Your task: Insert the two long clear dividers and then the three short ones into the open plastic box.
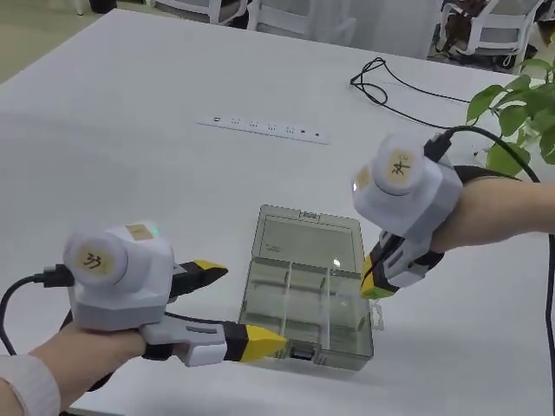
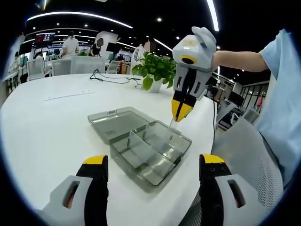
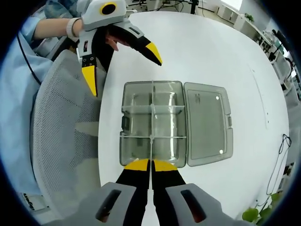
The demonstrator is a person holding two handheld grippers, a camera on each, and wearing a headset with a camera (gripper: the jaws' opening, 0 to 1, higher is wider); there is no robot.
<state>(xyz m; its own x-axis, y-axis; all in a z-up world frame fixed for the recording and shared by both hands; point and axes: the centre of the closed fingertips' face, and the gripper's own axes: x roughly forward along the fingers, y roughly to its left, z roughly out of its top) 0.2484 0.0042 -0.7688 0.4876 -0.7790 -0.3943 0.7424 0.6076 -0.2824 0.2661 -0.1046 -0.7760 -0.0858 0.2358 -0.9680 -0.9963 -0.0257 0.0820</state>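
The open clear plastic box (image 1: pixel 329 357) lies near the table's front edge, its lid (image 1: pixel 308 236) folded flat behind it. Clear dividers (image 3: pixel 153 108) cross the inside. My right gripper (image 1: pixel 375 289) hangs over the box's right end, shut on a thin clear divider (image 3: pixel 151 141) that runs down the middle of the box (image 3: pixel 129 141). In the left gripper view that divider (image 2: pixel 170 129) drops from the right gripper (image 2: pixel 180 113) into the box (image 2: pixel 141 172). My left gripper (image 1: pixel 238 305) stands open just left of the box, nothing between its fingers. The left gripper (image 3: pixel 123 74) is open in the right gripper view too.
A white power strip (image 1: pixel 264 127) lies further back on the white table (image 1: pixel 130 130). A black cable (image 1: pixel 381 82) coils at the back right, beside a green plant (image 1: pixel 520 113). A mesh chair (image 3: pixel 61 141) stands at the table's near edge.
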